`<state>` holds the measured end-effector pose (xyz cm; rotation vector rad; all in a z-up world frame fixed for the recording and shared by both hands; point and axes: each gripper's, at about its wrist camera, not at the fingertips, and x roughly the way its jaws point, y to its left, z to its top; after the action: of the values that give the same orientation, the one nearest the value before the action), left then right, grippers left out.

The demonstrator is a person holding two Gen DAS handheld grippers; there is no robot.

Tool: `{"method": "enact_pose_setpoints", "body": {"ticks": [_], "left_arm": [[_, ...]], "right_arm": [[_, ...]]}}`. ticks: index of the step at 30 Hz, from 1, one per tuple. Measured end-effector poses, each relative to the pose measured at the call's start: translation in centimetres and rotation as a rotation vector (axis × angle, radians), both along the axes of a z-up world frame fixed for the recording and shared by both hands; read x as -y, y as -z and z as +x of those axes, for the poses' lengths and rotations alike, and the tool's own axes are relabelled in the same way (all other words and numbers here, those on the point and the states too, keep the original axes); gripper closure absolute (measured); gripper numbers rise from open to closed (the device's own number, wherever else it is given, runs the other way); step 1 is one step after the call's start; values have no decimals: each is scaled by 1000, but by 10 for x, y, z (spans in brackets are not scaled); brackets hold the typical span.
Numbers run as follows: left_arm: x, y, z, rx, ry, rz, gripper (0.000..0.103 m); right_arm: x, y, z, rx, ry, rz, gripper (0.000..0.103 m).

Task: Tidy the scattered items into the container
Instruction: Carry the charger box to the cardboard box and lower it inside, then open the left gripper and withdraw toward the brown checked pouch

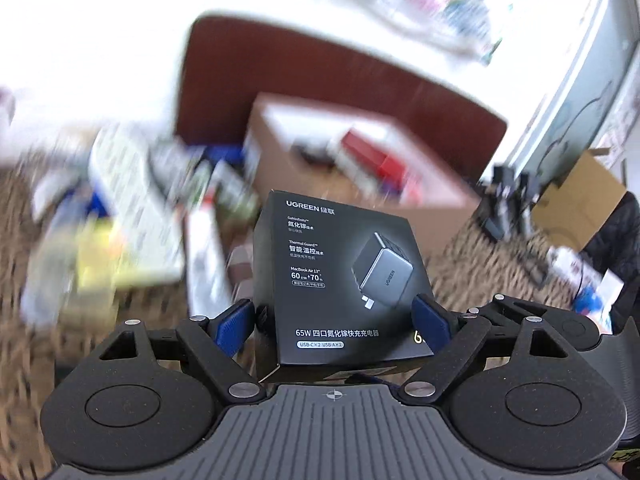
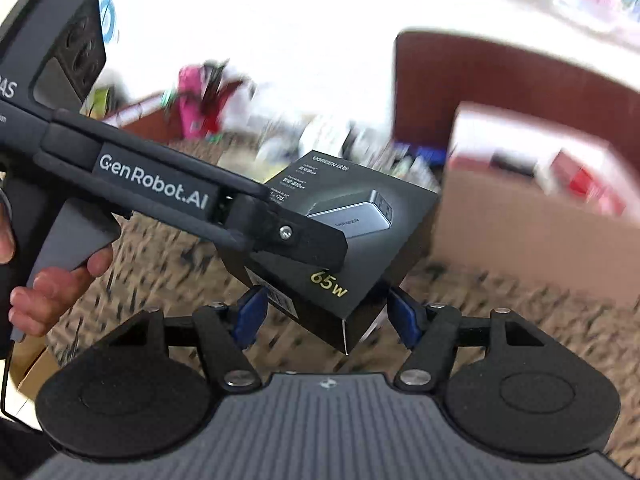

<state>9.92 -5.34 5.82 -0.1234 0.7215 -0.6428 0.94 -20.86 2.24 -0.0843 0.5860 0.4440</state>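
Observation:
A black UGREEN charger box (image 1: 340, 280) sits between the blue pads of my left gripper (image 1: 334, 318), which is shut on it and holds it above the patterned carpet. In the right wrist view the same box (image 2: 340, 240) is held by the left gripper's arm coming in from the left, and it also sits between the blue pads of my right gripper (image 2: 326, 314), which touch its lower corners. An open cardboard container (image 1: 320, 168) with red and white items inside stands just beyond the box; it shows at the right in the right wrist view (image 2: 520, 216).
Several scattered packages and a white keyboard (image 1: 132, 208) lie on the carpet to the left. A dark red board (image 1: 280, 68) stands behind the container. A brown carton (image 1: 580, 196) and black cables lie at the right. The background is blurred.

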Motion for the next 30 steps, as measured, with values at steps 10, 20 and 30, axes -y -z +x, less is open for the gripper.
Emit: {"method": "enact_pose_setpoints", "body": {"ticks": [10, 20, 30], "left_arm": [[77, -46, 105, 38, 21, -68, 18], [113, 14, 169, -89, 26, -58, 18], [119, 27, 165, -67, 53, -22, 0]], "right_arm": [[66, -66, 88, 136, 63, -70, 33], [95, -16, 163, 15, 72, -133, 33], [99, 11, 168, -7, 107, -138, 12]]}}
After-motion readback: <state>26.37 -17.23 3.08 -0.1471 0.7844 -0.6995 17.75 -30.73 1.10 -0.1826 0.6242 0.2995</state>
